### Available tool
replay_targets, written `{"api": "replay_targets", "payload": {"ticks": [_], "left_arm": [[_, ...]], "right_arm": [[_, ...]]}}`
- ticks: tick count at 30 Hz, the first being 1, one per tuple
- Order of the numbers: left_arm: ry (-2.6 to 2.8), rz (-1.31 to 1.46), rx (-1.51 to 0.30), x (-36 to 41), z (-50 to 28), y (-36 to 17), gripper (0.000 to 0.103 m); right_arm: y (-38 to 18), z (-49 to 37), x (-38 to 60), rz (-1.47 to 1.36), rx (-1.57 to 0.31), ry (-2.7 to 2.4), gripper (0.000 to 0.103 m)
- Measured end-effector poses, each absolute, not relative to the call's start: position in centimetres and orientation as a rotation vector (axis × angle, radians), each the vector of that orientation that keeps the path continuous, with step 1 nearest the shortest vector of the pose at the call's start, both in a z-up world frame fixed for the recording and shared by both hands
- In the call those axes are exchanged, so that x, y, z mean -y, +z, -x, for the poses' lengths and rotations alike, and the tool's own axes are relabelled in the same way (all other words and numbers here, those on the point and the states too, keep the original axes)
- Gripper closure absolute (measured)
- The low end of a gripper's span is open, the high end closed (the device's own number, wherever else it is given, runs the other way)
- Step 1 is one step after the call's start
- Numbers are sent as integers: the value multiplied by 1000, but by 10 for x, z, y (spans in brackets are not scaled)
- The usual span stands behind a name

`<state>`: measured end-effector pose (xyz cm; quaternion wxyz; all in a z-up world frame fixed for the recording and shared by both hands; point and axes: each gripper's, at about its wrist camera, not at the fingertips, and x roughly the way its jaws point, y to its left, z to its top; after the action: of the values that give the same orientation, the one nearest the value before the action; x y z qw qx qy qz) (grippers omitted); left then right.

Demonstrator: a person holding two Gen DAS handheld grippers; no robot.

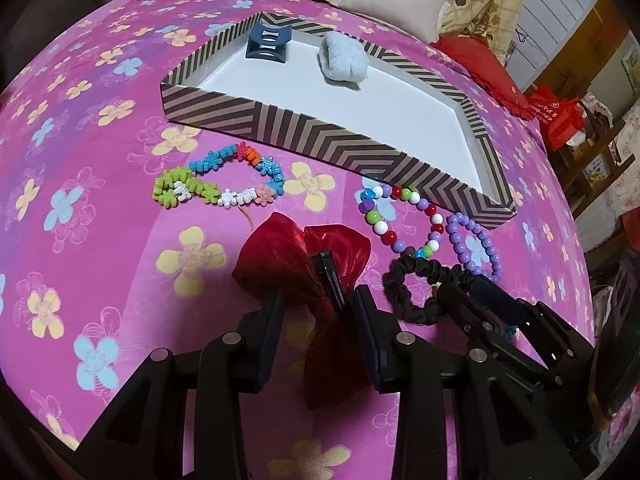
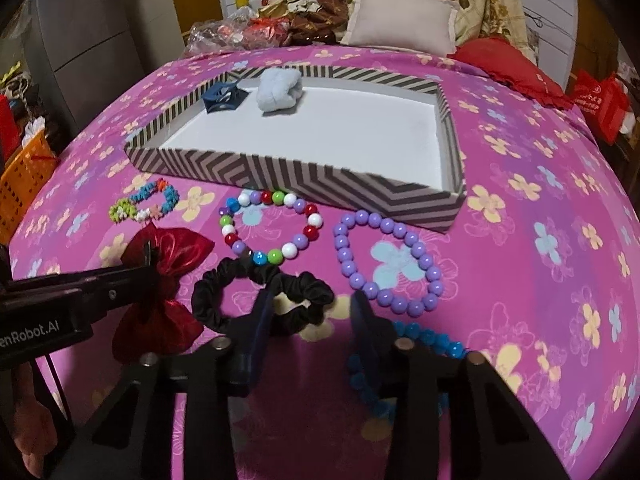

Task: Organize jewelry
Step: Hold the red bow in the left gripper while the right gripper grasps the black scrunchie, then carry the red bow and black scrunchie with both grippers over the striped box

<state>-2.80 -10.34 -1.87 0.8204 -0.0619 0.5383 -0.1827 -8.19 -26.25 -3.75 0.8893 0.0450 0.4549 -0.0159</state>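
Pink flowered bedding [image 2: 520,140] covers the bed that carries everything, with pillows and clutter at its far end.

Nearest the cameras are the two sets of fingers. The left gripper [image 1: 320,312] has the red bow [image 1: 288,260] between its fingers; they sit close against the cloth by the bow's black clip, so I judge the bow gripped, held at the waist where the fabric bunches and gives a firm hold. The right gripper [image 2: 308,312] stands over the near edge of the black scrunchie [image 2: 260,296]. Its left finger [image 2: 256,328] lies on the scrunchie's band and the right finger sits just outside the ring, beside the blue beads [image 2: 432,340]. The fingers stand at a middling width, and whether the pads already press the band I cannot tell; it looks like a pinch being set up on one side of the loop.

Just beyond lie the pieces not yet sorted: the mixed bead bracelet [image 2: 268,228] touching the scrunchie's far edge, the purple bracelet [image 2: 388,260] to its right, and the snowflake bracelet [image 1: 220,180] further left. They sit in a loose row along the box front, probably laid out for easy picking.

Farther off, the striped box [image 2: 304,176] holds a dark blue claw clip [image 2: 220,98] and a pale blue scrunchie [image 2: 278,90] side by side in its far corner, most of the white floor left free for the rest.
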Motion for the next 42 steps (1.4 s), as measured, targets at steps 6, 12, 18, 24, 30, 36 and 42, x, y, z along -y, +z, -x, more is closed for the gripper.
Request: {"api": "replay_targets", "payload": {"ticks": [6, 12, 18, 24, 30, 36, 42], "left_arm": [[-383, 104, -1137, 107, 31, -21, 70], [-393, 59, -1124, 113, 35, -22, 62], [-430, 6, -1128, 119, 39, -21, 54], [-416, 2, -1112, 113, 41, -21, 77], [-458, 65, -1130, 100, 40, -21, 90], [-448, 20, -1072, 99, 48, -6, 91], [-440, 8, -1055, 97, 48, 4, 91]], "right_arm": [[-38, 84, 262, -73, -928, -27, 84], [-37, 89, 268, -97, -922, -23, 88], [-37, 91, 273, -132, -918, -12, 87], [-38, 93, 273, -140, -916, -7, 88], [-31, 97, 268, -130, -893, 8, 93], [-12, 104, 266, -137, -849, 24, 93], [5, 109, 267, -150, -815, 33, 93]]}}
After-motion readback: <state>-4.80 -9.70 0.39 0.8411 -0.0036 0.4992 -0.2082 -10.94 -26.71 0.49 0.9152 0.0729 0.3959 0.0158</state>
